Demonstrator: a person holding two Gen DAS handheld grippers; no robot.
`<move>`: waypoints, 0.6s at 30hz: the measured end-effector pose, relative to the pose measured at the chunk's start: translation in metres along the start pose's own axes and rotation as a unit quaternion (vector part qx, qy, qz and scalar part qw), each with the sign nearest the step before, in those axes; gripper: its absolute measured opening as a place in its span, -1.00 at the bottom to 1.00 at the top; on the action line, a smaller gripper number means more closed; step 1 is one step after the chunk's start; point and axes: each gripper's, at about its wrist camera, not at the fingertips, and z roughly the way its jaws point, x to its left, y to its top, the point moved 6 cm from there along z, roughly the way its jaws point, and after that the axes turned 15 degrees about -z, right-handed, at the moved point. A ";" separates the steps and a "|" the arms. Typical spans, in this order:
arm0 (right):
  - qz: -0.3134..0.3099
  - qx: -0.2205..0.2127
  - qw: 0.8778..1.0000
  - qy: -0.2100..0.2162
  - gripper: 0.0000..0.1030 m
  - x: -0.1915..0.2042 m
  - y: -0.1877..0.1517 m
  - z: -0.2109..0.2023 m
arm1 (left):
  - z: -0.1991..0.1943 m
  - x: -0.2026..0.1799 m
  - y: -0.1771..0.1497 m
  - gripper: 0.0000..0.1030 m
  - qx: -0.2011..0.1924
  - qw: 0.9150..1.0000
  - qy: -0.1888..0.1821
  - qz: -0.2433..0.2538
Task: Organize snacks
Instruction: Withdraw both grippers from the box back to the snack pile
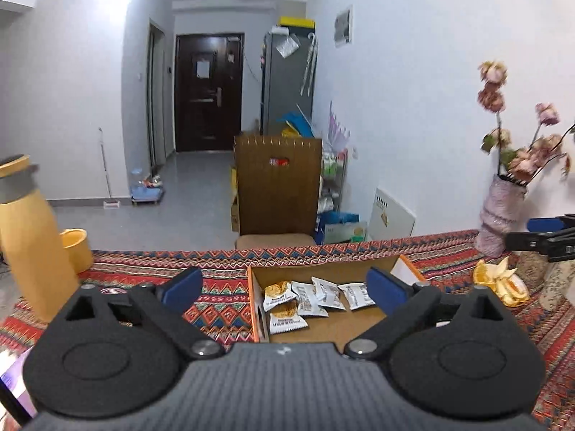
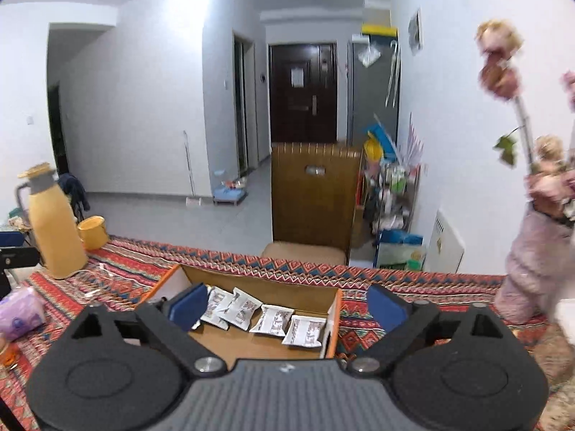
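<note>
the table (image 1: 222,269), under a red patterned cloth, carries everything. on it sits an open cardboard box (image 1: 323,330) with orange edges, and that is where the snacks are: small white packets (image 1: 309,300) lie loose on the box floor, bunched along its far side. the left view shows about five or six of them, two turned to show a picture of a brown cake; the right view shows the same cluster (image 2: 258,314) from the other side. they overlap and point different ways, so they are collected but not lined up.

no packet shows on the cloth outside the box in either view, so the gathering looks done or close to it; what may be left is straightening them, though parts of the table are hidden behind the tools.

the left gripper (image 1: 284,289) hovers over the box with its blue pads spread wide and nothing between them. the right gripper (image 2: 287,309) is the same, wide and empty, above the box's other end.

off to the sides stand a yellow flask (image 2: 54,222), a cup (image 2: 92,231) and a vase (image 1: 499,212) of dried flowers, none of them snacks.
</note>
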 end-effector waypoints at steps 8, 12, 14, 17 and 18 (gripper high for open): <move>-0.026 -0.066 0.997 -0.021 1.00 0.022 -0.043 -0.121 | -0.117 0.001 -0.050 1.00 -0.061 0.998 -0.015 -0.011; -0.045 -0.096 0.994 -0.038 1.00 0.045 -0.080 -0.163 | -0.158 0.004 -0.096 1.00 -0.081 0.996 -0.030 -0.007; -0.047 -0.103 0.993 -0.043 1.00 0.058 -0.103 -0.179 | -0.172 0.004 -0.123 1.00 -0.084 0.996 -0.040 -0.014; -0.040 -0.105 0.993 -0.033 1.00 0.079 -0.141 -0.196 | -0.188 0.009 -0.165 1.00 -0.076 0.995 -0.054 -0.026; -0.035 -0.103 0.994 -0.032 1.00 0.086 -0.154 -0.200 | -0.190 0.012 -0.179 1.00 -0.076 0.995 -0.052 -0.031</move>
